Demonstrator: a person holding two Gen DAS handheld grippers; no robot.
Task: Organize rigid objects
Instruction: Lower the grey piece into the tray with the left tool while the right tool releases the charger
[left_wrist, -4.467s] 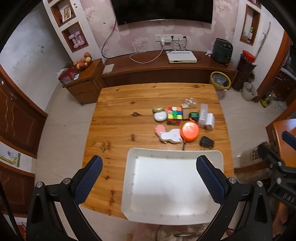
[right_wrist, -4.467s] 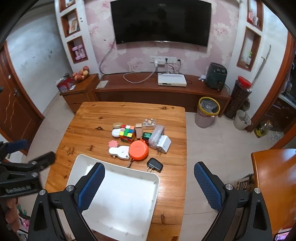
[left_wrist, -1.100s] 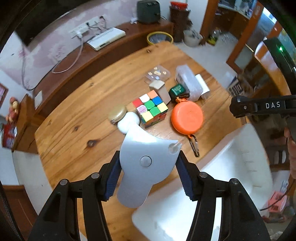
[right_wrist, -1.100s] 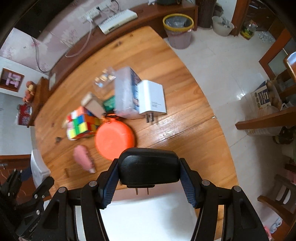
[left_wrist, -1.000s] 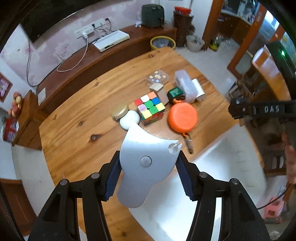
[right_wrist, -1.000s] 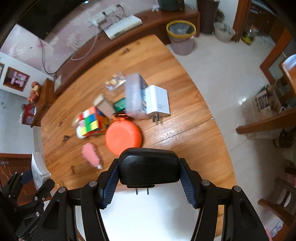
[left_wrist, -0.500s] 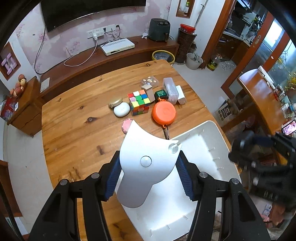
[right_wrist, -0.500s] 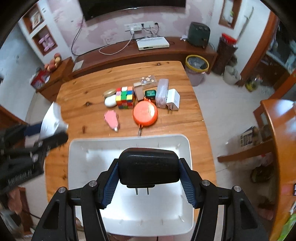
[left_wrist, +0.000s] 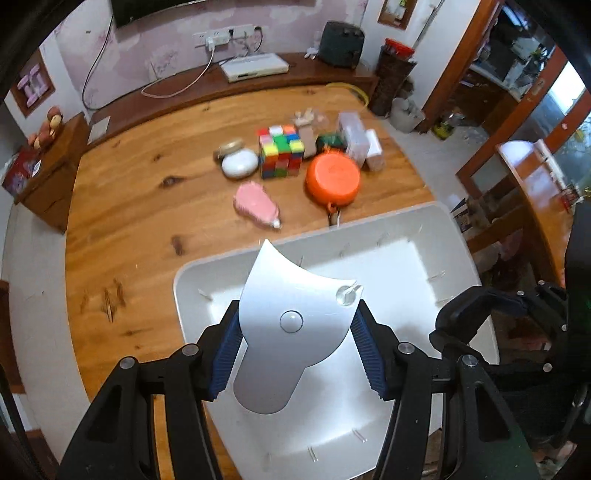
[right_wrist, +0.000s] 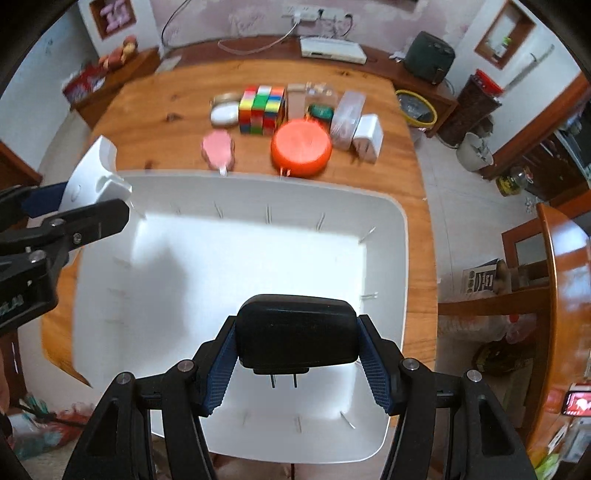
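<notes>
The left hand-held gripper (left_wrist: 295, 343) squeezes a white flat tool (left_wrist: 291, 325), and the right hand-held gripper (right_wrist: 297, 365) squeezes a black plug (right_wrist: 297, 338). Both hang over the white tray (right_wrist: 384, 221), likely so the things can drop in.

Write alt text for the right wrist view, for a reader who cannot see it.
The right gripper holds a black plug adapter above an empty white tray on a wooden table. Beyond the tray lie a colour cube, an orange round case and a pink item.

Beyond the tray (right_wrist: 391, 236) (on the table (right_wrist: 177, 107)) lie cube (right_wrist: 262, 110) and disc (right_wrist: 301, 147).
</notes>
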